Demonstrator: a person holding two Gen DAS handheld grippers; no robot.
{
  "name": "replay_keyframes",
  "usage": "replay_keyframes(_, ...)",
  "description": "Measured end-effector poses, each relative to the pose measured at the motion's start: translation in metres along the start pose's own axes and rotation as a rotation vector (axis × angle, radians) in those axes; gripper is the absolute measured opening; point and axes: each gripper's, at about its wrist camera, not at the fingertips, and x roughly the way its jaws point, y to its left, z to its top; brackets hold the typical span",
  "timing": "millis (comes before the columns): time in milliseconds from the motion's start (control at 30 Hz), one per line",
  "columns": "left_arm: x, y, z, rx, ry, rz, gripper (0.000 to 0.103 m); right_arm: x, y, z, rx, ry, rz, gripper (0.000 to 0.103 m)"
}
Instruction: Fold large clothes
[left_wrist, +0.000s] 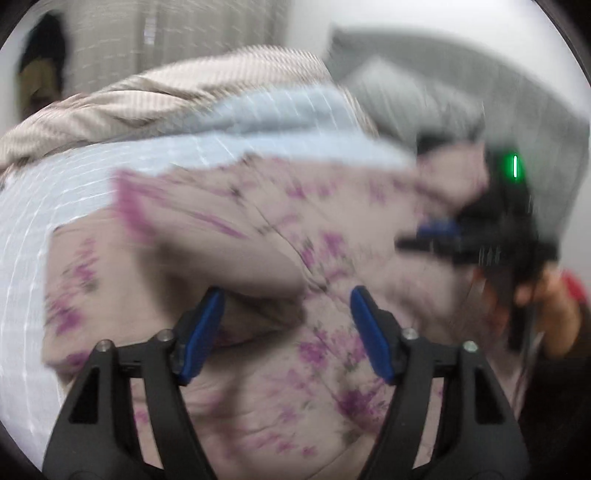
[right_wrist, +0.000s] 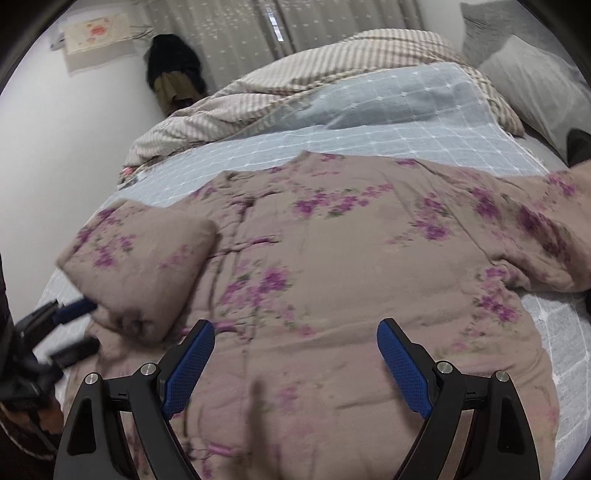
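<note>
The jacket (right_wrist: 332, 266), a padded, dusty-pink one with purple flowers, lies spread front-up on the bed (right_wrist: 369, 147), over the pale blue checked cover, with its button line running up the middle. One sleeve (right_wrist: 144, 258) on the left side is already turned in and lies across the body as a thick pad, its cuff end near the lower left. The other sleeve (right_wrist: 535, 229) is stretched out to the right and not yet folded. So, as I judge it, the first fold is made and most of the work is left: the second sleeve to bring in, then the body to double over, perhaps more than once given how bulky it is

The left claw (left_wrist: 288, 332) has its fingers apart with nothing between them; it looks down on the folded sleeve, which sits just ahead of its tips, and its view is blurred. In the right view the same claw shows at the lower left edge, open, just beside the sleeve's end, and whether it touches the cloth I cannot tell. No earlier view is there to compare

The right claw (right_wrist: 295, 362) hangs over the lower part of the jacket, fingers wide apart, gripping nothing. A hand (left_wrist: 554, 295) holding it shows in the left view

A striped duvet (right_wrist: 332, 66) and a grey pillow (right_wrist: 535, 74) lie bunched at the far end of the bed, clear of the jacket
</note>
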Motion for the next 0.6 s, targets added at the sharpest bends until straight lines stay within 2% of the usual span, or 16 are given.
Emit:
replay_keyframes(67,-0.016,0.023,0.000,-0.072,-0.070,0.033,0.076,-0.001,0.018,-0.001,-0.047,0.001,0.033,0.091)
replay_keyframes(167,-0.027,0.065,-0.002,-0.170,-0.123,0.170,0.076,0.005,0.053,0.000,-0.141,0.011,0.067,0.091)
replay_keyframes(267,-0.022,0.106,-0.011,-0.314,-0.122,0.259,0.076,0.019,0.102,0.004,-0.279,0.029,0.070,0.091)
replay_keyframes(433,-0.008,0.139,-0.023,-0.448,-0.069,0.325,0.076,0.056,0.176,0.003,-0.490,0.028,0.021,0.091)
replay_keyframes(533,-0.004,0.145,-0.024,-0.463,-0.051,0.344,0.076,0.078,0.194,0.006,-0.557,0.033,-0.028,0.091)
replay_keyframes(600,-0.006,0.146,-0.026,-0.469,-0.049,0.335,0.076,0.085,0.192,0.014,-0.566,0.007,-0.069,0.089)
